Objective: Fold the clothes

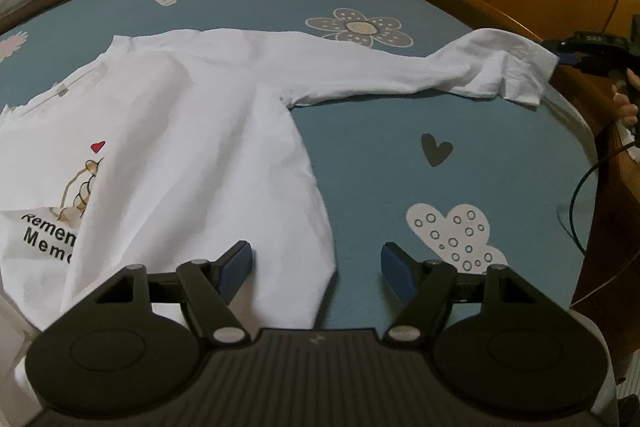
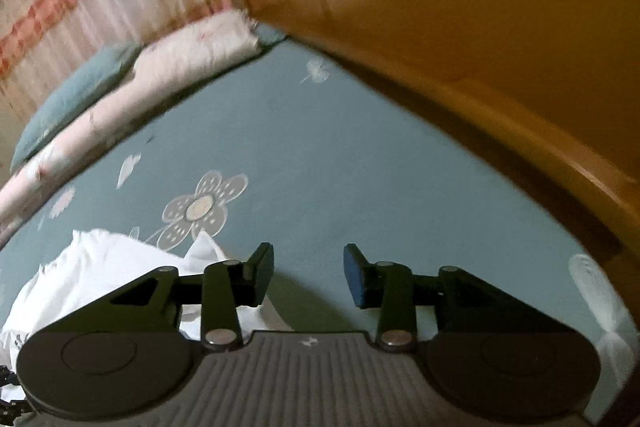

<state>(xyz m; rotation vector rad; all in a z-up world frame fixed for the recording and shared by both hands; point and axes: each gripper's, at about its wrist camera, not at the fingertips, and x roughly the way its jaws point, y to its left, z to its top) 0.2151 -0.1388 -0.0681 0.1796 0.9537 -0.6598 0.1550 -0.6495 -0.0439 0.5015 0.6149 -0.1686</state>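
The white T-shirt (image 1: 192,131) lies flat on the teal bedsheet (image 1: 400,167), its hem corner between the spread, empty jaws of the left gripper (image 1: 316,263), while its outstretched sleeve (image 1: 492,67) lies nearer the empty, open right gripper (image 2: 308,275).

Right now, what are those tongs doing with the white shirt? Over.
Left tongs open above the shirt's hem. Right tongs open, empty, beside the sleeve. Shirt spread on the blue sheet, sleeve out. Nothing in the way.
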